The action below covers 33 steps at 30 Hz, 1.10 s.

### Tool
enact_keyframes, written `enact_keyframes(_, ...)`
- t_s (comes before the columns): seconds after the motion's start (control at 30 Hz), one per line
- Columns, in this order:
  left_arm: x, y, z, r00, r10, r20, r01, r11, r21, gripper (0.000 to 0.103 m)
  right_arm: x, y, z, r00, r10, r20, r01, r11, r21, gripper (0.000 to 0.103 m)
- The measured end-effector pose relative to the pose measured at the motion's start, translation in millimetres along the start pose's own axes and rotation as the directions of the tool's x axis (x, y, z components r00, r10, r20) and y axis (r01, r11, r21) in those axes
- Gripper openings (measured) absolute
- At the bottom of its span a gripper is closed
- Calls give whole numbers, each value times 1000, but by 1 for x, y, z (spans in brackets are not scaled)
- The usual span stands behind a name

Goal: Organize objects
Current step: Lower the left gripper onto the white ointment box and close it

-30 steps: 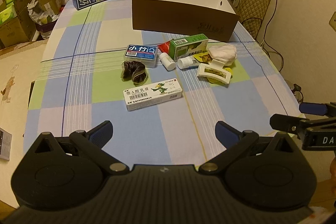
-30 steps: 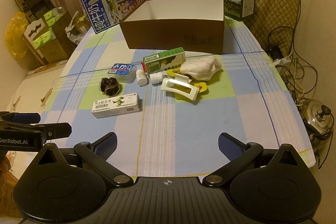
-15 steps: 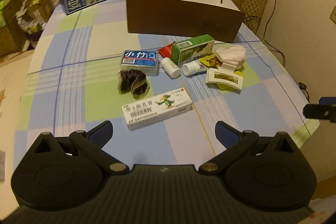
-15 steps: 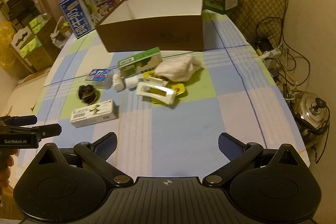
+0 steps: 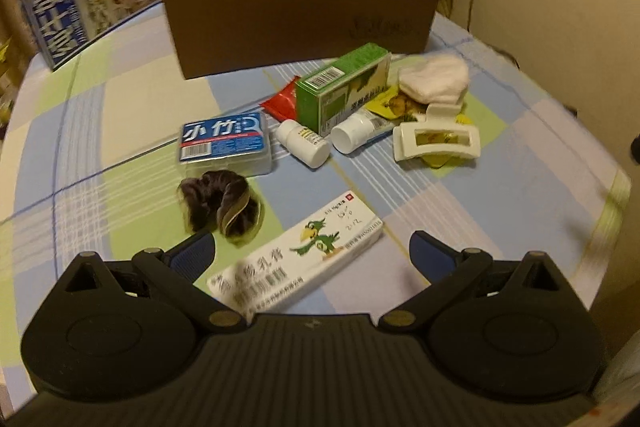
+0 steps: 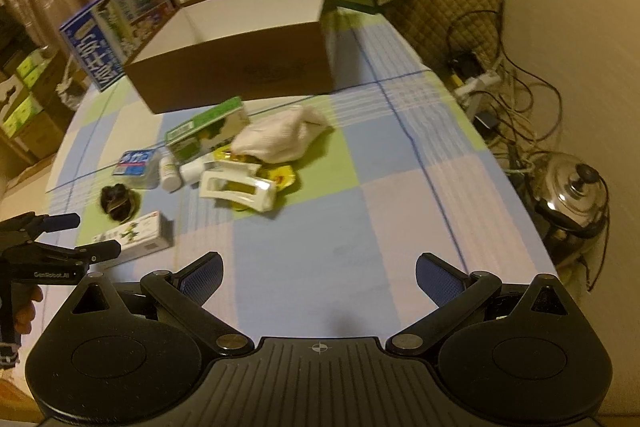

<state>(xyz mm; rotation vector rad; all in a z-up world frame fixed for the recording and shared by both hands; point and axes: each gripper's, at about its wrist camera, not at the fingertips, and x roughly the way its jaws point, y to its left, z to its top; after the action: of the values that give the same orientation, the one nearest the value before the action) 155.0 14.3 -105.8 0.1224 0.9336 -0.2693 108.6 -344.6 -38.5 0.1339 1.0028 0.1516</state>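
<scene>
— Both tools have pushed in toward the clutter since a second ago; the left tool point(image 5: 312, 251) now has the long white ointment box point(image 5: 296, 263) lying between its spread fingers, where before that box sat well ahead of it.

— Is it gripping the box?

— No. Its jaws are wide and neither pad touches the carton. The right tool point(image 6: 318, 277) is just as wide, empty, over bare tabletop point(image 6: 400, 195).

— Run me across the spread, left to right.

— In the left wrist view: the blue floss case point(image 5: 224, 143), with the dark scrunchie point(image 5: 220, 207) just in front of it. Next come two small white bottles point(image 5: 304, 143), lying on their sides. Behind them is the green carton point(image 5: 344, 87), with a red sachet point(image 5: 282, 103) at its left. Then the white hair claw point(image 5: 436, 143) sits on yellow packets, and the white cloth point(image 5: 434, 79) is bunched at the far right.

— And the brown box point(image 5: 300, 23)?

— Open at the back of the tabletop. What shows of its inside looks empty, though its floor is mostly hidden.

— So how far along?

— Barely begun, I'd judge. Every loose item is on the cloth outside the box; the ointment box looks like the first pick.
</scene>
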Motion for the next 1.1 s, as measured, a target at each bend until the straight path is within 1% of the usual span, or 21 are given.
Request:
enact_keyframes(0.13,24,3,5,999,-15,-48,17,999,50,101,0,-11,1,1000,-25,-5,26,999,29,101)
enact_keyframes(0.17,30,4,5,998,-8,-61,11,998,58,100,-1,-13,2,1000,-29,-6,29,999,33,101)
enact_keyframes(0.2,34,4,4,997,-1,-73,6,998,65,97,0,-15,3,999,-32,-6,32,999,36,101)
enact_keyframes(0.27,40,5,3,996,-2,-92,8,998,65,94,1,-17,4,999,-35,-9,35,999,40,101)
enact_keyframes(0.33,43,5,-1,994,-15,-109,21,998,55,89,3,-18,5,999,-35,-14,35,998,43,101)
enact_keyframes(0.47,47,0,-10,989,-31,-145,35,999,25,87,8,-16,9,1000,-19,-21,19,999,31,101)
enact_keyframes(0.5,47,-2,-14,987,-46,-152,48,999,4,85,9,-16,9,1000,-15,-22,16,1000,27,101)
enact_keyframes(0.57,47,-8,-20,983,-70,-170,66,997,-28,77,11,-15,11,1000,-10,-22,10,1000,22,101)
enact_keyframes(0.67,42,-19,-25,984,-67,-165,61,997,-46,73,13,-16,13,1000,-6,-23,7,1000,18,101)
enact_keyframes(0.73,40,-21,-25,984,-74,-161,61,995,-84,69,15,-18,14,1000,-4,-27,4,1000,17,101)
enact_keyframes(0.8,41,-21,-23,985,-67,-162,49,992,-113,66,17,-19,15,999,1,-32,-1,1000,14,101)
enact_keyframes(0.97,46,-21,-14,985,-13,-175,-9,992,-125,53,19,-24,17,999,27,-36,-27,1000,11,101)
enact_keyframes(1.03,47,-20,-12,985,8,-173,-31,991,-132,43,21,-27,19,998,42,-37,-41,999,10,101)
enact_keyframes(1.1,48,-19,-10,984,24,-175,-50,988,-146,40,24,-30,21,997,62,-36,-62,998,8,101)
